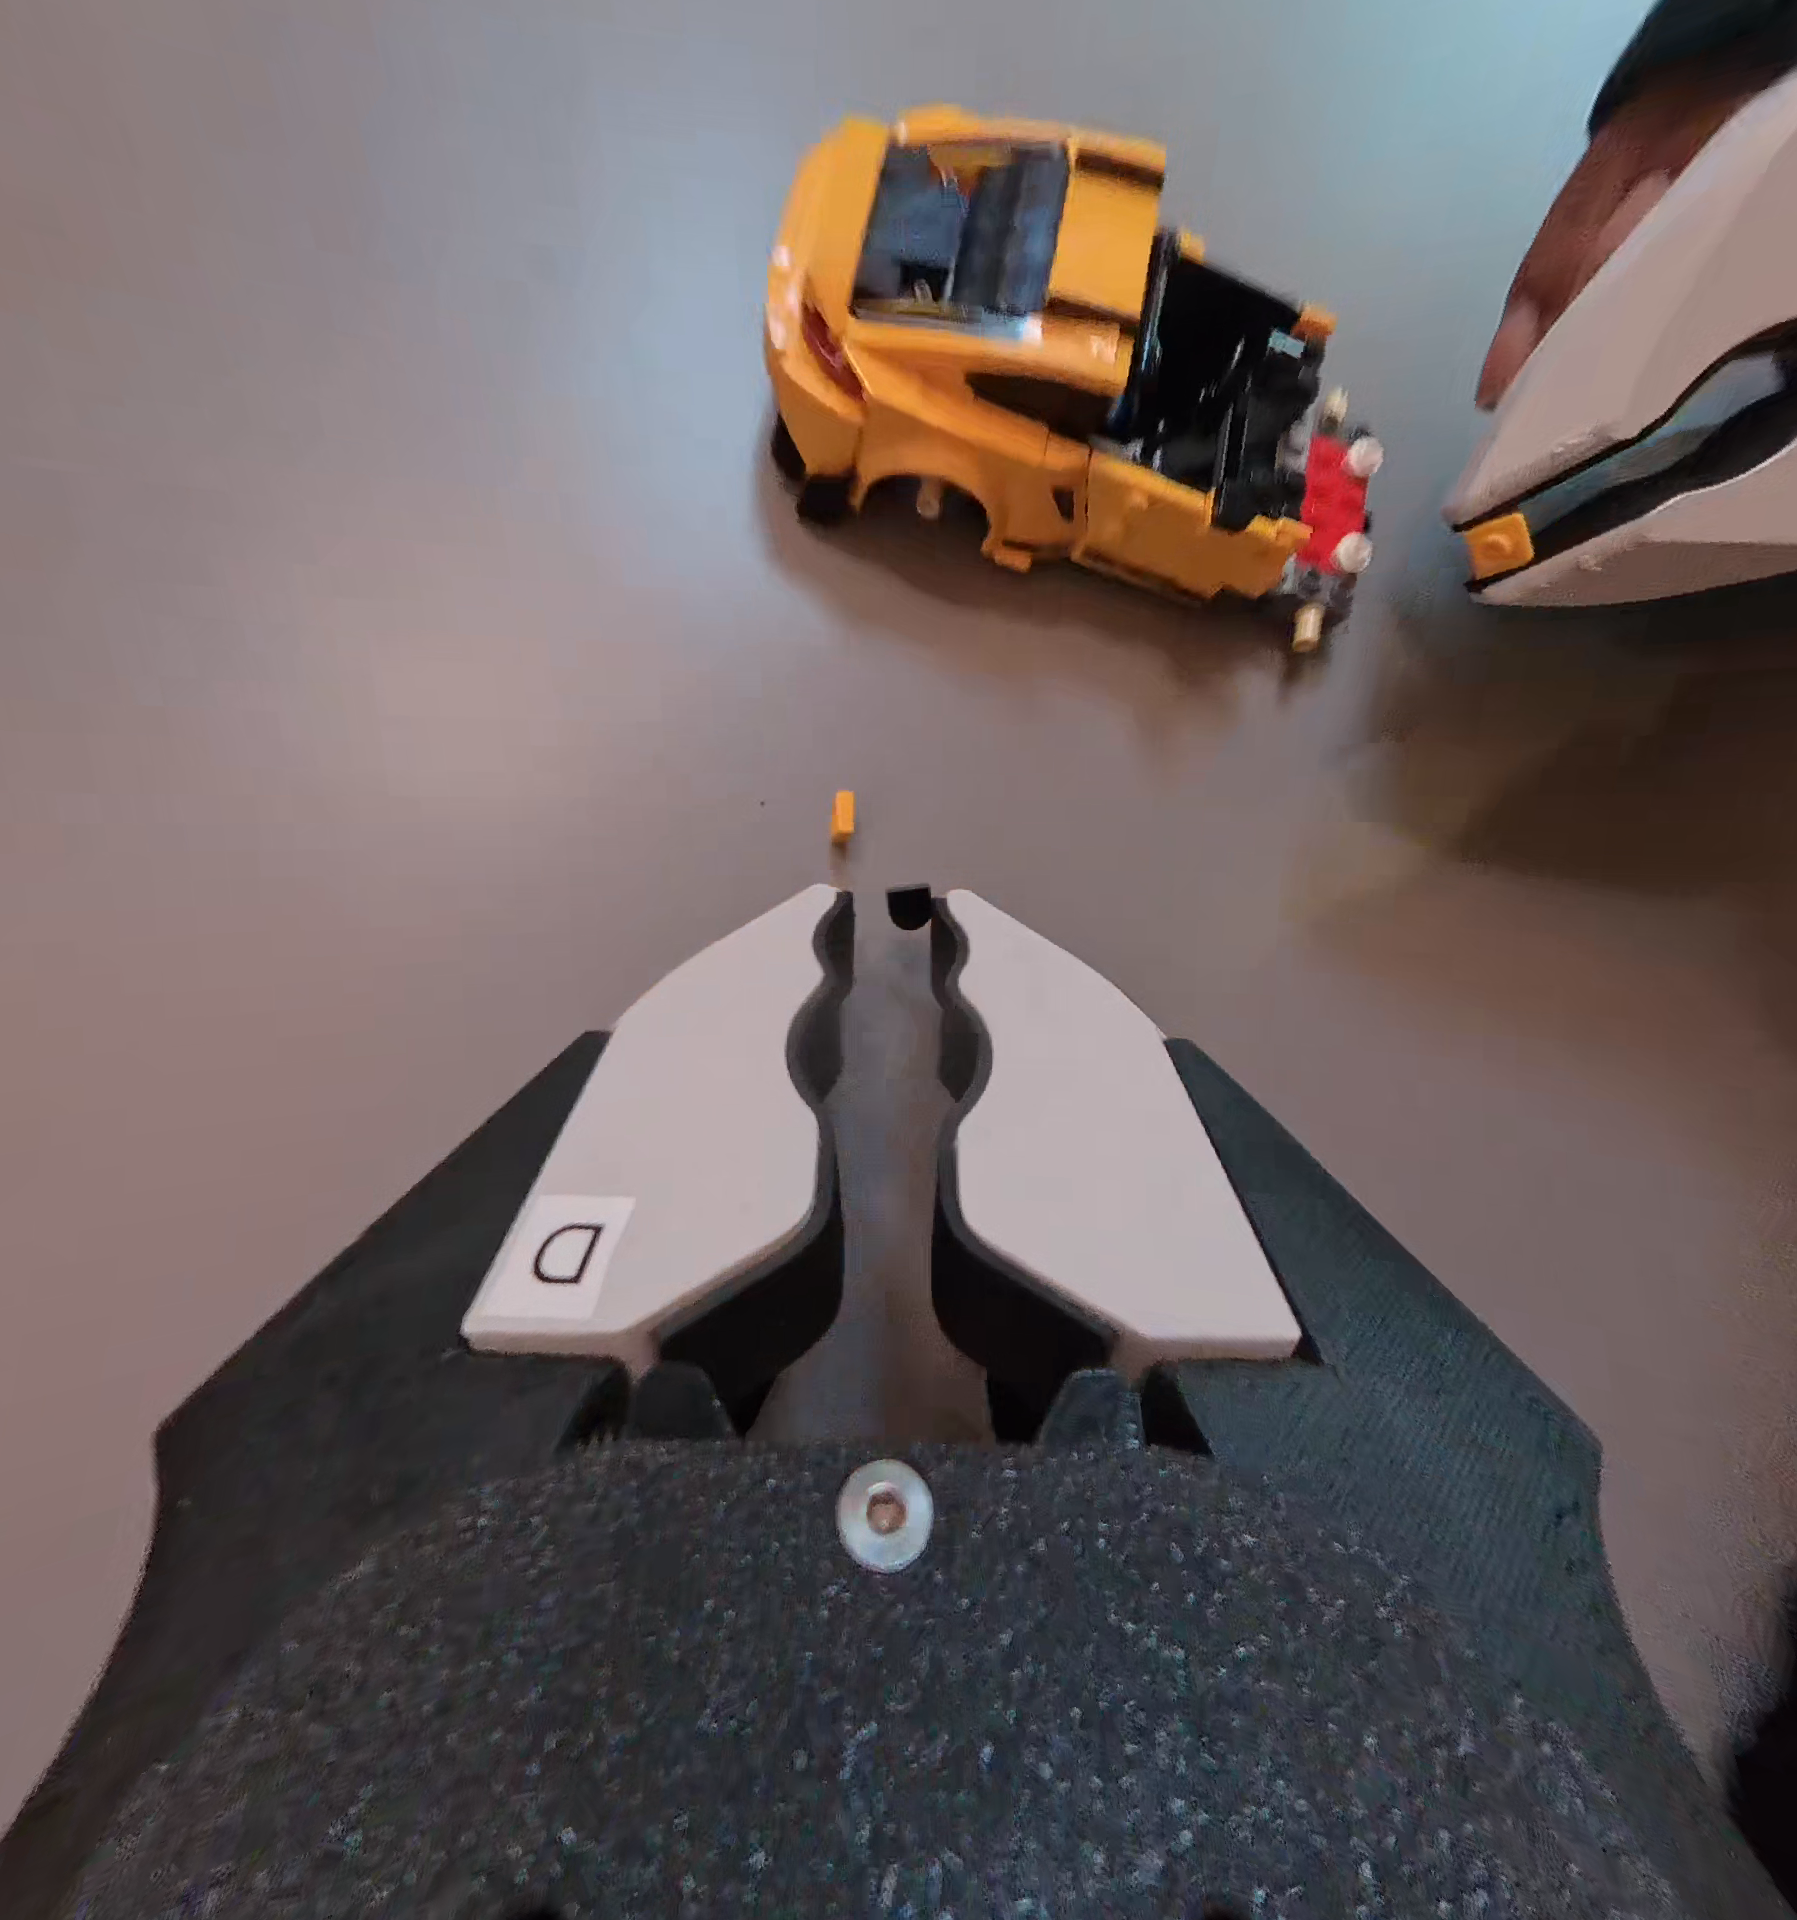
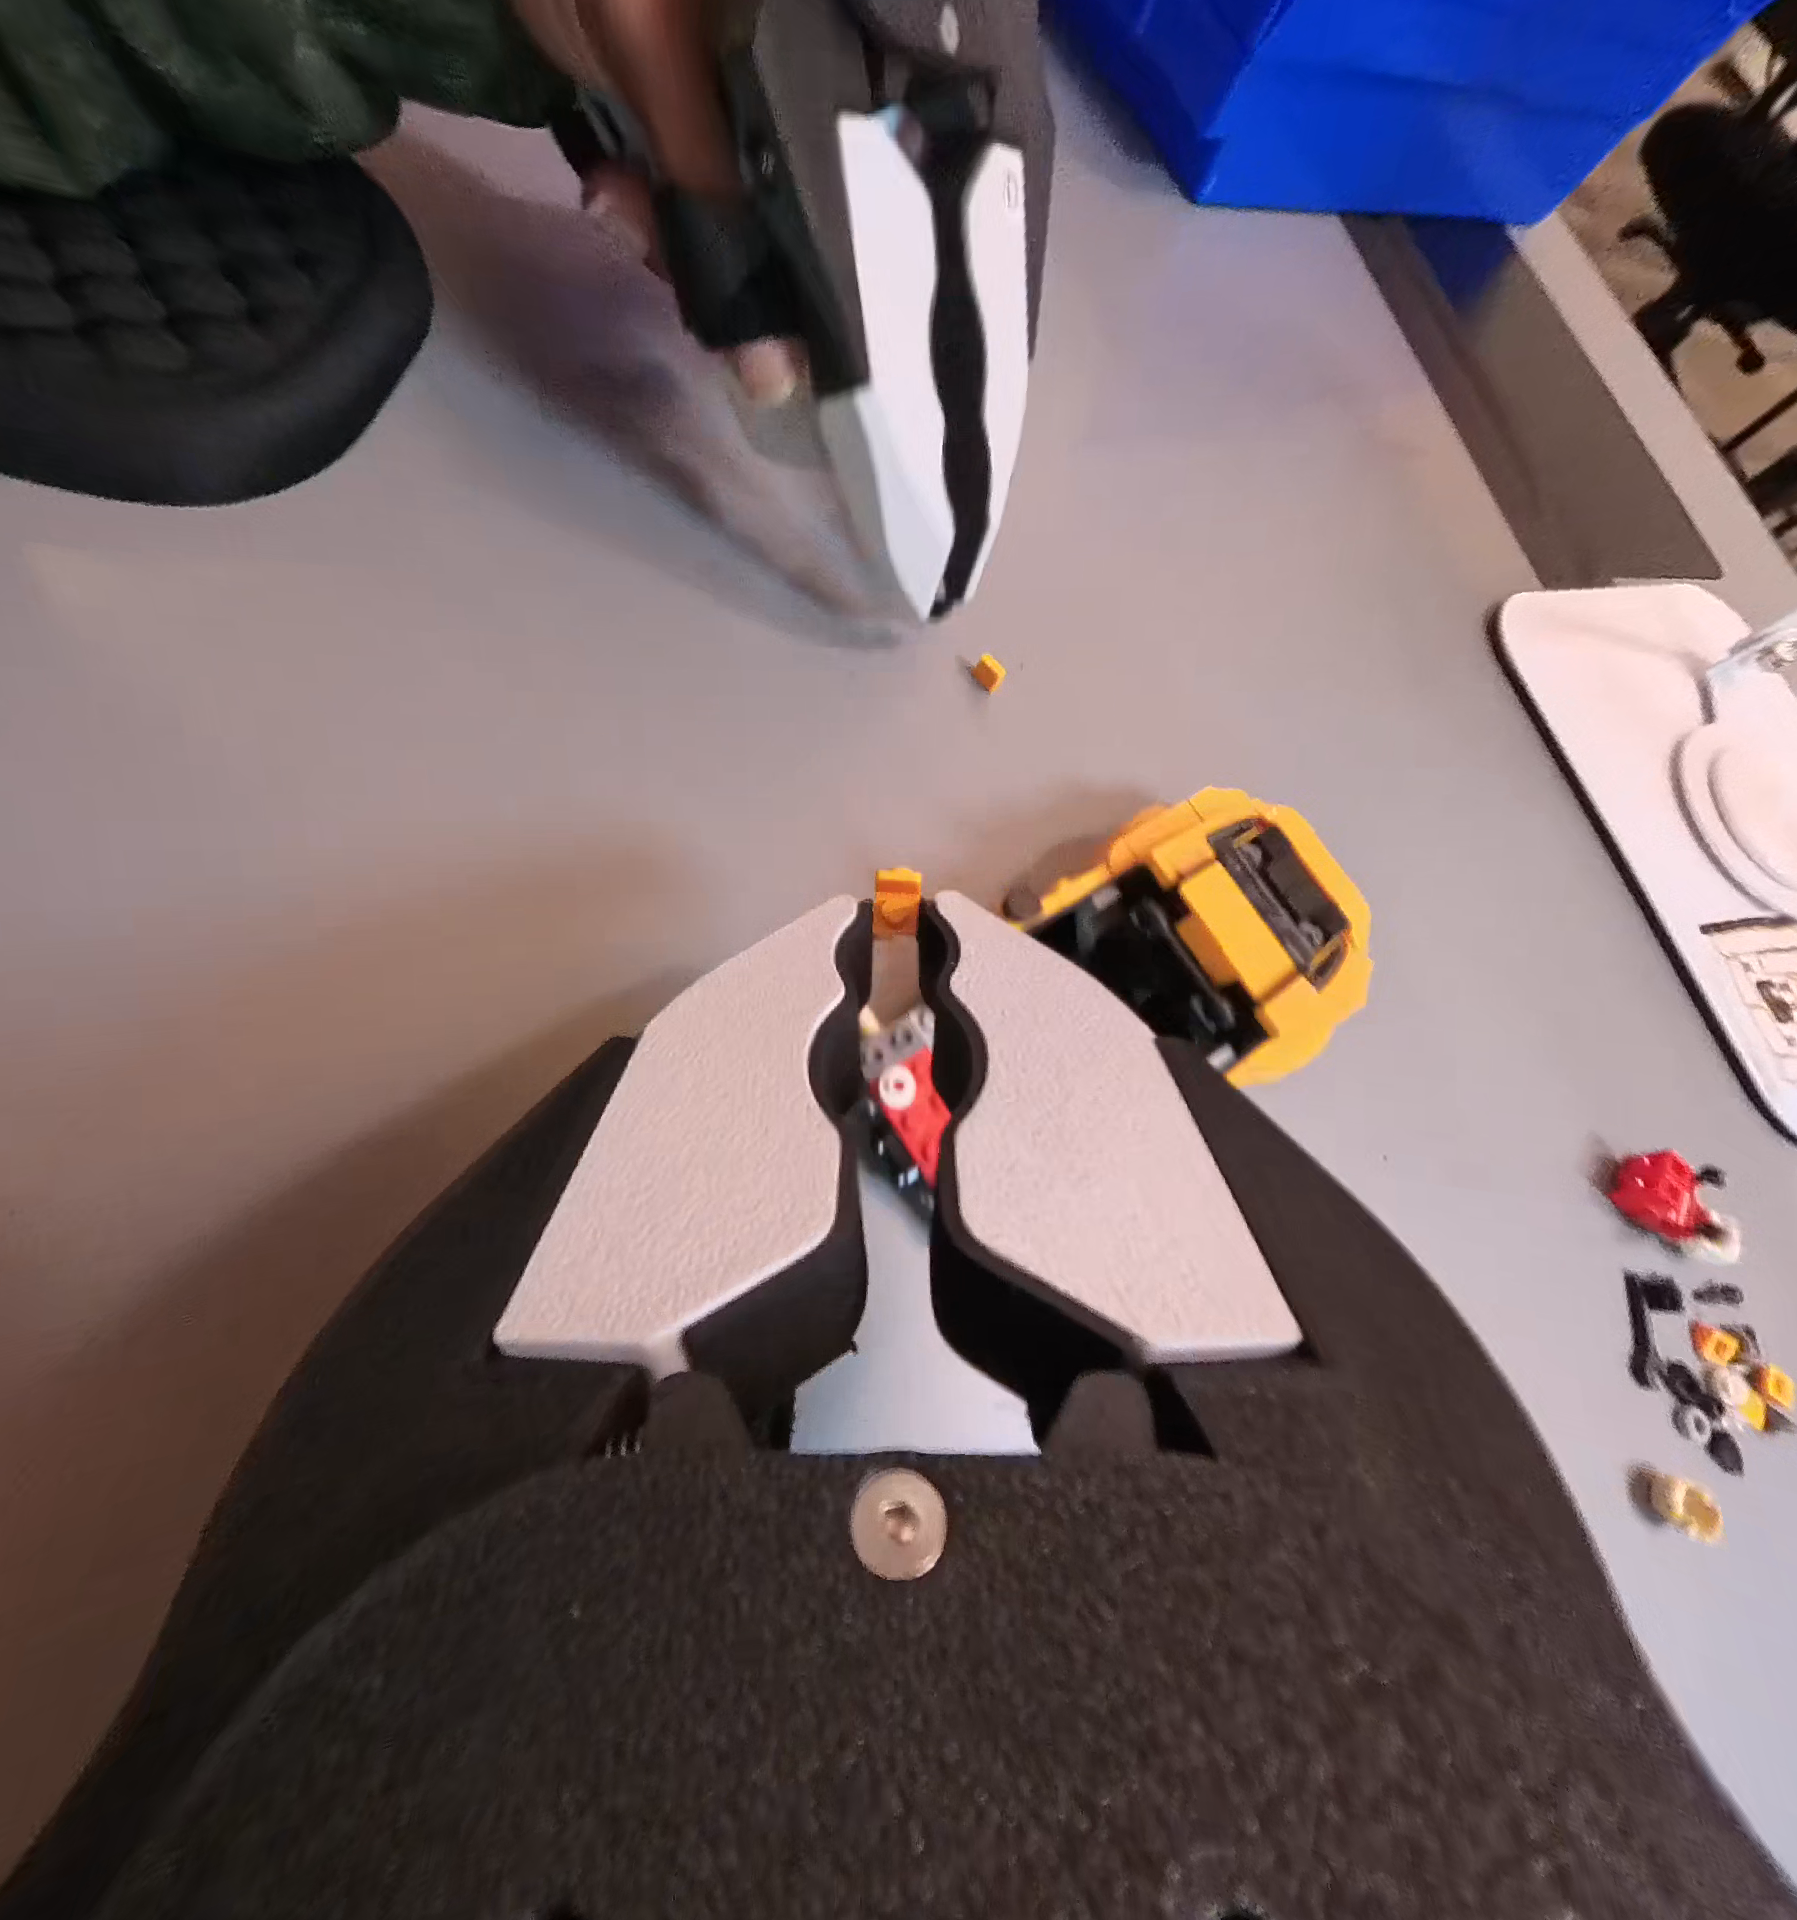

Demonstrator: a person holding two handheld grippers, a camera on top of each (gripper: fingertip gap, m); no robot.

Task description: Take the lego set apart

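Smooth grey bench with a soft sheen. At the far right edge, a blue plastic bin; beyond, dark office chairs on a patterned floor. Black mesh chair seat at far left. White rounded-corner mat at right.

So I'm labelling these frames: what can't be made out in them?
- Small loose brick pile, right wrist view: blurred, too small to sort.
- Yellow brick car front, right wrist view: behind that gripper's grey fingers.
- Small black piece, left wrist view: gripped or loose, unclear.
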